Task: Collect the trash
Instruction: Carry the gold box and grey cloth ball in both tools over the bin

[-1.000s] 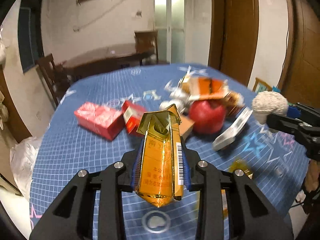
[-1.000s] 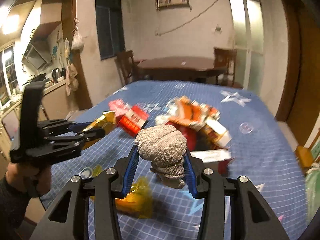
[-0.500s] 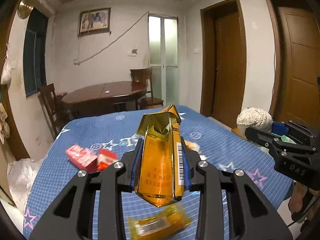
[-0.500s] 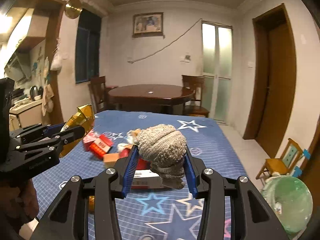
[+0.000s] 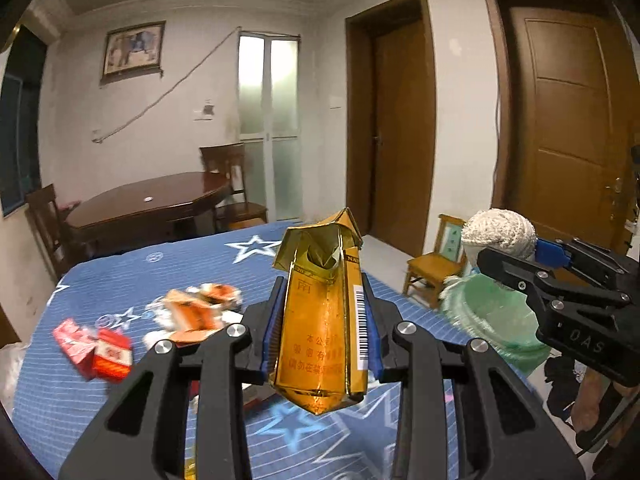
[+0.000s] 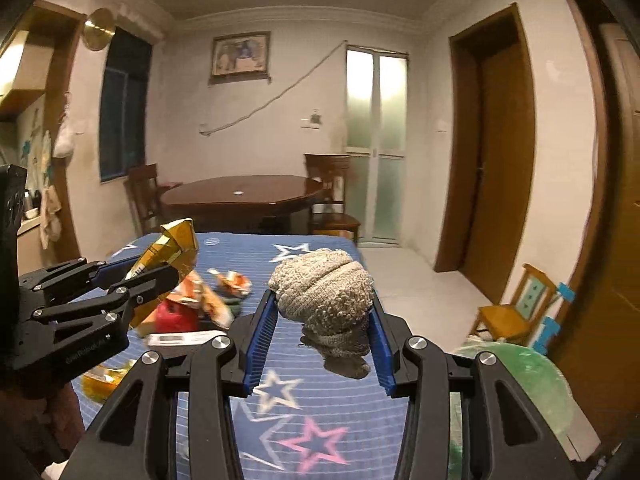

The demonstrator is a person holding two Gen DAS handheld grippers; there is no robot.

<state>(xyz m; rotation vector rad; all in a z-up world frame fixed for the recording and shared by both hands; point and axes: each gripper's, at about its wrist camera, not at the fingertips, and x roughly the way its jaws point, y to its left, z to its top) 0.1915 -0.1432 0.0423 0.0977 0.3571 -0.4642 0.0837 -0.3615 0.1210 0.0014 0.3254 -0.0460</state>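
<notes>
Between my left gripper's (image 5: pixel 320 332) blue pads sits the crushed gold cigarette pack (image 5: pixel 322 320), clamped upright with its torn top pointing up, and my right gripper (image 6: pixel 322 332) is closed on a balled-up beige cloth wad (image 6: pixel 322 296). Both loads are held clear above the blue star-print tablecloth (image 5: pixel 120 272). What has changed over the last second is my aim: both tools were tilted down over the heap of litter, and now they have lifted and swung to my right, so the table has dropped low in view and the room's doors fill the frame. The green-lined trash bin (image 5: pixel 492 320) has come into sight, beside the table's right edge and near the small yellow chair (image 5: pixel 432 268); from the right wrist it shows low at the right (image 6: pixel 528 376). I read this as the carry stage, with both pieces picked and on their way to the bin. Neither is over the opening yet, so the next need is to bring each tool above the liner before letting go. Left on the table are the red packs (image 5: pixel 96 352), the orange wrappers (image 5: pixel 196 312), something round and red (image 6: pixel 176 316) and a yellow wrapper (image 6: pixel 100 384) at the near edge, so more trips remain
</notes>
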